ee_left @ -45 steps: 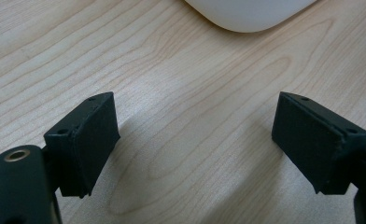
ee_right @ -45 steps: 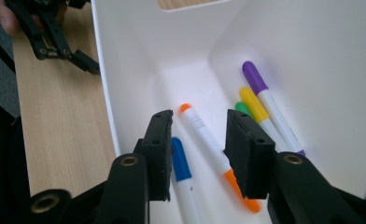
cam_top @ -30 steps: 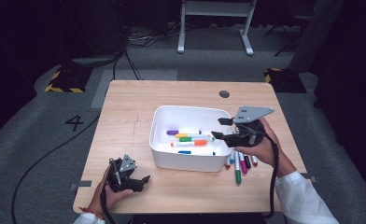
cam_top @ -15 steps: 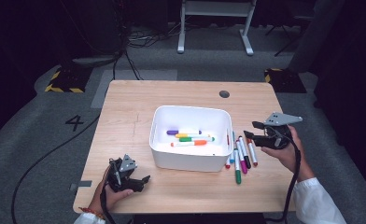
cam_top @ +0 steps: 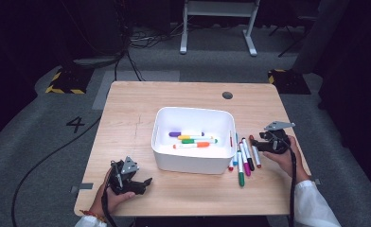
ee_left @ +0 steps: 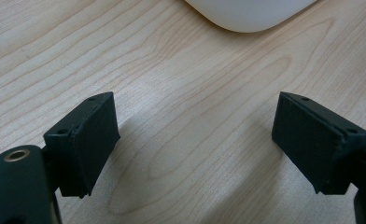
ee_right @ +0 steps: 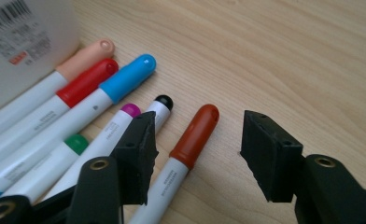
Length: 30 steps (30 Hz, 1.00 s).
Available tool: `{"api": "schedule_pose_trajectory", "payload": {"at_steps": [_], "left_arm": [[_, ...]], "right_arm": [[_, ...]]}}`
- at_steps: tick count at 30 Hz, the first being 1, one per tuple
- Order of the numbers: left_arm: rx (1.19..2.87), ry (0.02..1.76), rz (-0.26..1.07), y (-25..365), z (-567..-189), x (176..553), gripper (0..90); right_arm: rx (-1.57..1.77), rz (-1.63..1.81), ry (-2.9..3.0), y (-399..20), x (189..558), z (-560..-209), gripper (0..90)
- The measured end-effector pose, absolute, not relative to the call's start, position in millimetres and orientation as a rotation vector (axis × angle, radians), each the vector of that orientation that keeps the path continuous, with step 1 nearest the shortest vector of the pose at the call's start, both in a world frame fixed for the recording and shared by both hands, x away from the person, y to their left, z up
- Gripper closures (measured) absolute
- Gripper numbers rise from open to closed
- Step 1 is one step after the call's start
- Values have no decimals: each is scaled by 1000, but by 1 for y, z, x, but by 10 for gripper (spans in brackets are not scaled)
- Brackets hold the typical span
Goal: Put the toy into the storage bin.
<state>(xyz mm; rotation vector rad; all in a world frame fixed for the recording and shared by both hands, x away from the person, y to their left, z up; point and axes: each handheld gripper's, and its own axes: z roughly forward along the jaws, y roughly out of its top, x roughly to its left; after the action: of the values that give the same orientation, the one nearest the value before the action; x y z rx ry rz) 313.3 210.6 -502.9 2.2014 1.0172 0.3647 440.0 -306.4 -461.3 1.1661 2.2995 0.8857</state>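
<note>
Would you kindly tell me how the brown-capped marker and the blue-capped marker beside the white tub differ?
The brown-capped marker lies between the right tongs' open jaws; the blue-capped marker lies outside them. The brown one is outermost in the row; the blue sits nearer the white plastic tub. Both have white barrels, capped, flat on the table.

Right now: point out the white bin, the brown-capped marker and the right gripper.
white bin (cam_top: 193, 163), high view, near wall.
brown-capped marker (ee_right: 195, 133), right gripper view, cap.
right gripper (ee_right: 197, 156), right gripper view, midway between fingertips.
</note>
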Motion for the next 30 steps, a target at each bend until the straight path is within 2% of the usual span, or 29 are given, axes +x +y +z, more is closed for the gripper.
{"api": "schedule_pose_trajectory", "payload": {"at_steps": [6,11,12,13,14,16,17,19,30], "left_arm": [[2202,1018,366,211,-503,313,148],[2202,1018,365,211,-503,313,147],[2202,1018,366,211,-503,313,148],[2202,1018,366,211,-503,313,148],[2202,1018,365,211,-503,313,148],[2202,1017,365,211,-503,313,148],[2202,1017,365,211,-503,313,148],[2202,1017,365,211,-503,313,148],[2202,1017,366,211,-503,313,147]], "right_arm": [[1203,863,2312,-311,444,-474,460],[1226,856,2328,-313,447,-482,511],[1233,832,2332,-314,449,-485,561],[1233,832,2332,-314,449,-485,561],[1248,851,2324,-316,449,-486,614],[1255,862,2317,-317,450,-487,644],[1269,876,2300,-319,449,-488,718],[1266,869,2296,-320,449,-488,739],[1245,952,2242,-330,442,-478,746]]}}
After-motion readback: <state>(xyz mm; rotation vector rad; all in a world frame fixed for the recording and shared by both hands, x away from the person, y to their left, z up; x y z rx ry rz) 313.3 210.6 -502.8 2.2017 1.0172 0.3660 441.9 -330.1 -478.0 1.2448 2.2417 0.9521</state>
